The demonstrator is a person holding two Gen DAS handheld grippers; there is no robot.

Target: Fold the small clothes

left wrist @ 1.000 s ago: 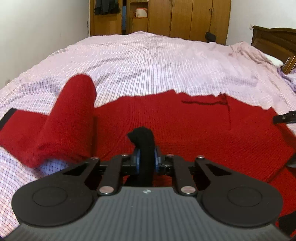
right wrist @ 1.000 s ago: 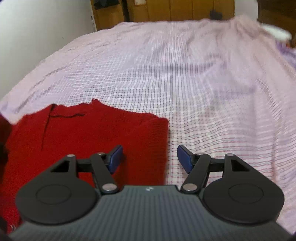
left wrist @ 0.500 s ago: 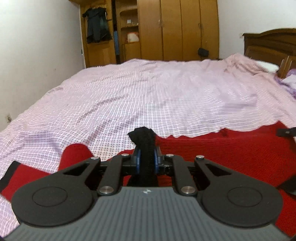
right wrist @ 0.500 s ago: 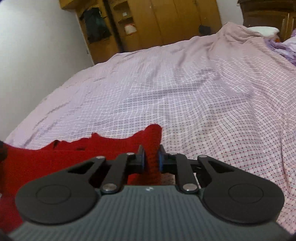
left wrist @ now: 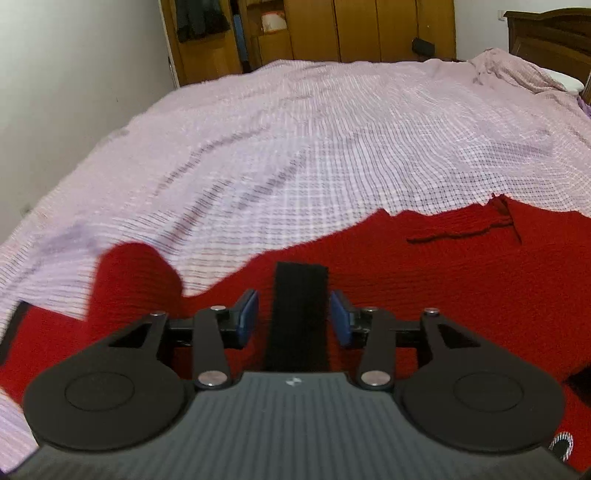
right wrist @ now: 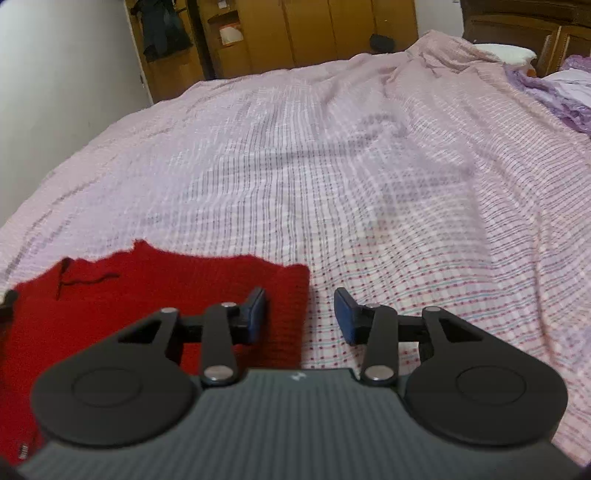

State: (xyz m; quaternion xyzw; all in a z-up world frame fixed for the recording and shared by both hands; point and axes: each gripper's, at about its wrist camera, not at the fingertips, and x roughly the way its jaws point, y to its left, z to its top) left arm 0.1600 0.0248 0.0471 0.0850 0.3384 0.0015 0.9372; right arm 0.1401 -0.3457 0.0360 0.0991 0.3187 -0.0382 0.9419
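Note:
A red knitted garment [left wrist: 443, 273] lies flat on the bed; it also shows in the right wrist view [right wrist: 155, 288]. A black band [left wrist: 300, 314] of the garment lies between the pads of my left gripper [left wrist: 293, 317], which is open and not pinching it. A raised red fold [left wrist: 136, 280] stands at the left. My right gripper [right wrist: 300, 317] is open over the garment's right edge, one pad above the red knit, the other above the sheet.
The bed is covered by a pink checked sheet [left wrist: 314, 147]. Wooden wardrobes [left wrist: 369, 29] stand at the far end, a white wall [left wrist: 74, 74] at the left. A headboard and pillow [right wrist: 506, 51] and purple cloth [right wrist: 554, 92] lie at the right.
Both grippers have opened and let go of the garment, which now lies flat. The left gripper released the black band; the right released the red edge. Both cameras tilted down.

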